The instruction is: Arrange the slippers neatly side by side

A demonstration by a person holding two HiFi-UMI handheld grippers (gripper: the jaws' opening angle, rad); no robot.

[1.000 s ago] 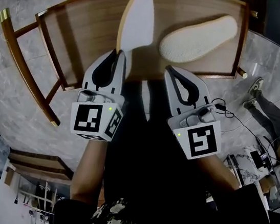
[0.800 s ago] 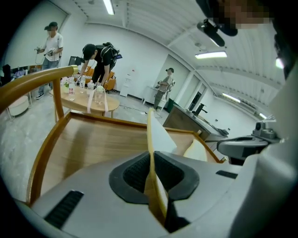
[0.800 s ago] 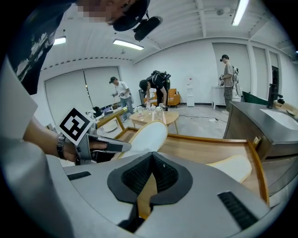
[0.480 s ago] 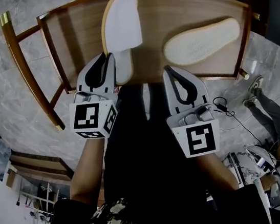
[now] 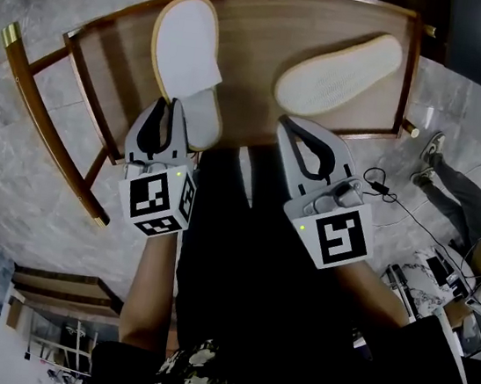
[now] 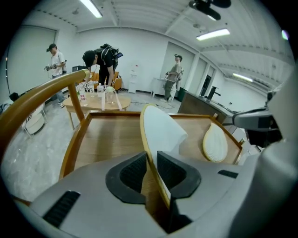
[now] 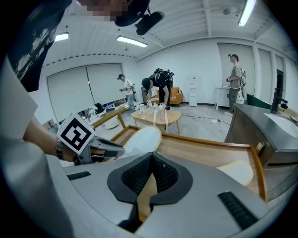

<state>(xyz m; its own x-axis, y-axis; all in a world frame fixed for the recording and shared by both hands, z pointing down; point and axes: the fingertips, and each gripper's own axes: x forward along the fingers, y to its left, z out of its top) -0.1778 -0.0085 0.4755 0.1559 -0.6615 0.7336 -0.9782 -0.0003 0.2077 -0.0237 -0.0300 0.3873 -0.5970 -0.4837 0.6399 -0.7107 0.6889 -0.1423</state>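
Left gripper's (image 5: 174, 106) jaws had just been opening round the slipper's (image 5: 187, 51) heel; best withdrawn toward 6 o'clock, no nudging. Right gripper (image 5: 287, 124) was pressed together, empty.

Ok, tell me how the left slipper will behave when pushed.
The left slipper looks thin-soled, so it is probably light and somewhat floppy. Flat and broad, it shouldn't roll. On the smooth wooden surface it likely slides easily.

White tan-rimmed slipper (image 5: 187, 51) tipped on edge, cream slipper (image 5: 337, 74) sole-up (well apart)
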